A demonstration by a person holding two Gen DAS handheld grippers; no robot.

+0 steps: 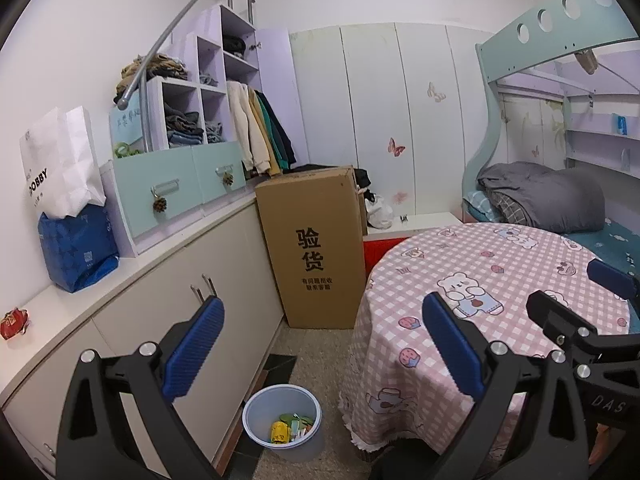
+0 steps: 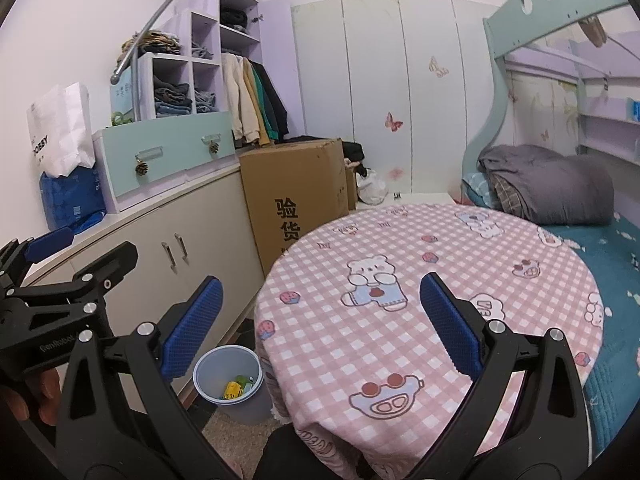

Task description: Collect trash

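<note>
Sitting on the speckled floor between the cabinet and the round desk, the bin (image 1: 283,420) is a smooth pale grey-blue plastic cylinder, with trash (image 1: 287,431) at its bottom: a crinkled yellow wrapper, green scraps and small white bits. The desk (image 1: 500,264) beside it wears a soft pink checked cloth printed with cartoon bears, hanging down to a frilled hem. A tall brown cardboard box (image 1: 316,248) with black characters stands behind the bin against the matt beige cabinet (image 1: 168,292). The left gripper (image 1: 320,344) is held above the bin, its ridged blue pads spread wide and released, grasping nothing. The right gripper (image 2: 320,320) hovers level over the desk's near edge, jaws equally wide apart and empty, touching nothing
</note>
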